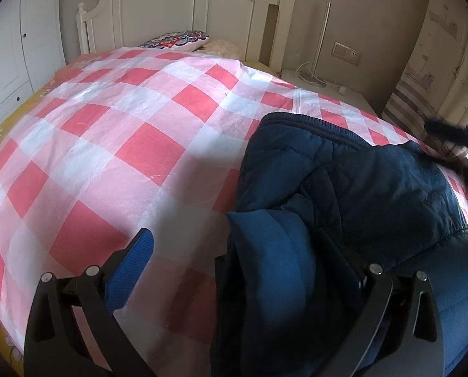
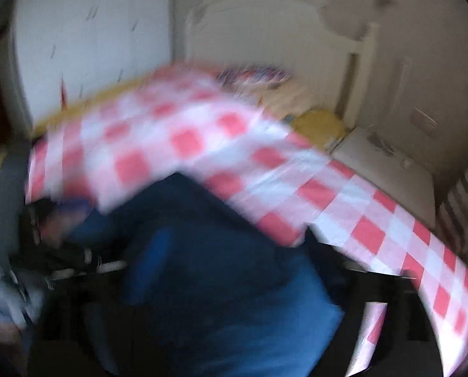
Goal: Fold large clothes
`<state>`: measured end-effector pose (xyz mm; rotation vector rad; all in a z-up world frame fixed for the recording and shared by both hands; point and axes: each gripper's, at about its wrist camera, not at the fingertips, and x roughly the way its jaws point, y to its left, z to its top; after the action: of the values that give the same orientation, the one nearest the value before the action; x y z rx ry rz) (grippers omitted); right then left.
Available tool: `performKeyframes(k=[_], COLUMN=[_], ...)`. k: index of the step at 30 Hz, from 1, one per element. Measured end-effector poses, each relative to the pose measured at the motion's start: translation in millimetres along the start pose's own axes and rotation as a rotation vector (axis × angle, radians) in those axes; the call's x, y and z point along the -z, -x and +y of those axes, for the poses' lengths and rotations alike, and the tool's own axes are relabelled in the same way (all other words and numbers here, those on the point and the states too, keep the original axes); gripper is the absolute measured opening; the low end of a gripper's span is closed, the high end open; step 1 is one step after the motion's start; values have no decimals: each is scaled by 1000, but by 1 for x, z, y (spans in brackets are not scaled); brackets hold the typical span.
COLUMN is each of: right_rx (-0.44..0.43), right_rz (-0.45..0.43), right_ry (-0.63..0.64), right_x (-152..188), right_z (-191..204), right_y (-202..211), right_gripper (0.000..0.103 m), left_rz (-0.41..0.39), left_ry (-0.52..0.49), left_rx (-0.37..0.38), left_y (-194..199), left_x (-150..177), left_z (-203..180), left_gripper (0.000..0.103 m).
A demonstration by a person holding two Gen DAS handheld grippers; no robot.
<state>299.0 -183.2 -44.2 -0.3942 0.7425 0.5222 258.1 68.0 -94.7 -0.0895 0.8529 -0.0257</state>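
Note:
A navy padded jacket [image 1: 353, 182] lies bunched on the right side of the bed, on a pink and red checked sheet [image 1: 133, 132]. My left gripper [image 1: 234, 245] is open wide. Its left finger with the blue pad [image 1: 133, 270] rests bare over the sheet, and a fold of the jacket drapes over and hides its right finger. In the blurred right wrist view the jacket [image 2: 221, 270] fills the space between the dark fingers of my right gripper [image 2: 227, 270], which stand far apart. I cannot see the pads pressing on it. A black blurred shape at the right edge of the left wrist view is probably the right gripper [image 1: 454, 138].
A white headboard [image 1: 183, 9] and a patterned pillow [image 1: 176, 40] are at the far end. A white nightstand [image 1: 325, 86] with a lamp stands to the right. White wardrobe doors [image 1: 17, 47] line the left. A person's grey sleeve [image 2: 8, 194] shows at the left.

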Motion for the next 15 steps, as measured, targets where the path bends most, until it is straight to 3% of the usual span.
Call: performKeyframes(k=[1,2,5,7,11,15], right_rx=[43,53,-26,1,122,102], right_rz=[74,68,59,42,-19,-109], right_ry=[71,86,-6,0,-2,-114], right_x=[7,11,15,18,27,54], right_z=[13,16,-1,2,16,22], right_y=[-17,-22,-25,-21,10,55], right_gripper=[89,90,89,88,89,92], left_rz=[0,4,11,7,-3,-5], left_ry=[0,0,6,-3,-5,-4], left_rx=[-4,-13,-4,-13,-26,-28], left_y=[0,0,-2,-1,1,2], left_x=[0,0,0,1,2,2], left_z=[0,0,1,-1,-1,0], left_gripper=[101,101,101,101,101,101])
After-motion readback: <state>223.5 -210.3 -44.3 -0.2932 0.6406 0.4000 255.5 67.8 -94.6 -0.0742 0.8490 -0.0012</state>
